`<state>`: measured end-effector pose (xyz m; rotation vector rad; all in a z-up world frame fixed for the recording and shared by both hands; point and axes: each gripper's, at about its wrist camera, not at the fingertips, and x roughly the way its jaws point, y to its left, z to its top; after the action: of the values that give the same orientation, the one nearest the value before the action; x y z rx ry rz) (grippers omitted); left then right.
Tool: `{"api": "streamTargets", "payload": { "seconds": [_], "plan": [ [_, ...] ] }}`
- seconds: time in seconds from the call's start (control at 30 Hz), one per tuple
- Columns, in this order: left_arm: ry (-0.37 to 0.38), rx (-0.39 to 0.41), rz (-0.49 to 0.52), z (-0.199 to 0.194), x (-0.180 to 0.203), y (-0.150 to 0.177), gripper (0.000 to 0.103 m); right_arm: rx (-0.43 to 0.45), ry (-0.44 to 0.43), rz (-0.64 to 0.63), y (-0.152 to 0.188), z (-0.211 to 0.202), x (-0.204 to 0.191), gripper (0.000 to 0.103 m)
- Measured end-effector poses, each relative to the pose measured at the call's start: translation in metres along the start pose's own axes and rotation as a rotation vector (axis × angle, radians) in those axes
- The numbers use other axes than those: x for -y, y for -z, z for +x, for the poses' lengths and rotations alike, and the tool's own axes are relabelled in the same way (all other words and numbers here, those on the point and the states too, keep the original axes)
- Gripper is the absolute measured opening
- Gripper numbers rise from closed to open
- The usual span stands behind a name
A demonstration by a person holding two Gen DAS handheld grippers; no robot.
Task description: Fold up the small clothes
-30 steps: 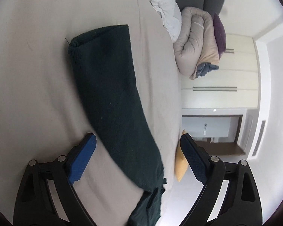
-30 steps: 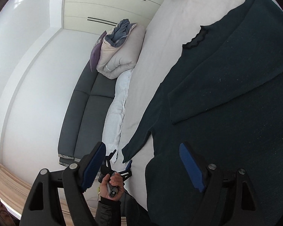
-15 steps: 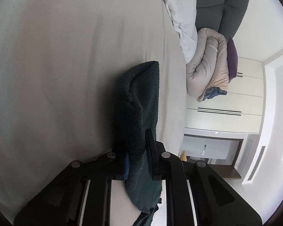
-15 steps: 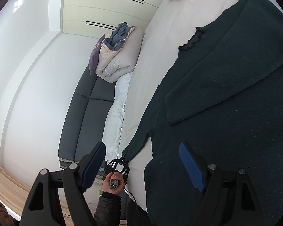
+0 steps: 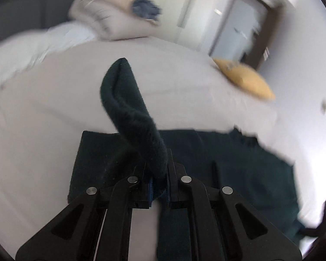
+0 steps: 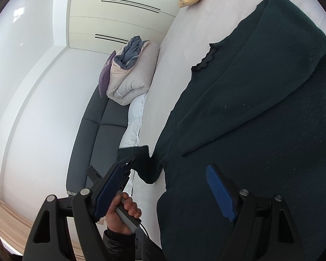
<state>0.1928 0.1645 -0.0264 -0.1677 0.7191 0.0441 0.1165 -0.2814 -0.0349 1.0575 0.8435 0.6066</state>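
Note:
A dark green sweater [image 6: 250, 119] lies spread on the pale bed sheet [image 6: 180, 50], one sleeve folded across its body. My left gripper [image 5: 157, 187] is shut on the other sleeve [image 5: 128, 108] and holds it lifted above the sweater's body [image 5: 239, 163]; the sleeve stands up and curls over. In the right wrist view the left gripper [image 6: 128, 163] shows at the sweater's left edge with the sleeve [image 6: 145, 165] in it. My right gripper [image 6: 165, 193] is open and empty, hovering over the sweater's lower part.
A rolled beige duvet with a purple pillow [image 6: 128, 80] and a white quilt [image 6: 134, 126] lie at the bed's far side by a grey sofa [image 6: 97, 134]. A yellow cushion [image 5: 243, 80] sits at a bed corner. White wardrobes [image 6: 119, 17] stand behind.
My left gripper closed on the sleeve, lifted it off the sheet and swung it toward the sweater's body. My right gripper stayed open and nearly still.

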Motion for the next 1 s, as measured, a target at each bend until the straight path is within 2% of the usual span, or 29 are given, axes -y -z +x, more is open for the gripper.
{"api": "streamTargets", "payload": {
  "seconds": [0.07, 0.1, 0.13, 0.17, 0.27, 0.4, 0.6, 0.77, 0.87, 0.9, 0.93, 1.0],
  "plan": [
    [-0.052, -0.052, 0.278, 0.019, 0.072, 0.032, 0.007, 0.003, 0.005, -0.001, -0.003, -0.001, 0.002, 0.083],
    [-0.051, -0.088, 0.342, 0.029, 0.094, 0.049, 0.007, 0.002, 0.015, -0.003, -0.005, -0.001, 0.002, 0.083],
    [-0.049, -0.111, 0.353, 0.036, 0.101, 0.057, 0.007, -0.001, 0.031, -0.011, -0.008, 0.001, 0.001, 0.083],
    [-0.055, -0.133, 0.349, 0.042, 0.105, 0.066, 0.007, -0.007, 0.046, -0.022, -0.010, 0.002, 0.000, 0.083],
    [-0.048, -0.126, 0.319, 0.043, 0.102, 0.077, 0.007, -0.048, 0.059, -0.043, -0.021, 0.019, -0.005, 0.083],
    [-0.046, -0.086, 0.335, 0.038, 0.102, 0.075, 0.007, -0.130, 0.065, -0.064, -0.034, 0.072, -0.017, 0.083],
    [-0.019, -0.060, 0.270, 0.027, 0.082, 0.079, 0.007, -0.275, 0.121, -0.004, -0.037, 0.159, -0.015, 0.075],
    [0.006, -0.033, 0.242, 0.012, 0.074, 0.081, 0.007, -0.327, 0.156, 0.020, -0.032, 0.200, -0.008, 0.073],
    [0.016, -0.023, 0.219, 0.001, 0.070, 0.081, 0.007, -0.339, 0.141, 0.023, -0.030, 0.210, -0.004, 0.050],
    [0.019, -0.022, 0.216, 0.000, 0.070, 0.080, 0.007, -0.346, 0.140, 0.012, -0.027, 0.211, -0.002, 0.034],
    [0.021, -0.023, 0.212, -0.001, 0.069, 0.080, 0.007, -0.347, 0.140, 0.004, -0.026, 0.212, -0.002, 0.025],
    [0.034, -0.034, 0.203, -0.002, 0.069, 0.080, 0.007, -0.332, 0.156, -0.025, -0.026, 0.208, -0.005, 0.017]
  ]
}}
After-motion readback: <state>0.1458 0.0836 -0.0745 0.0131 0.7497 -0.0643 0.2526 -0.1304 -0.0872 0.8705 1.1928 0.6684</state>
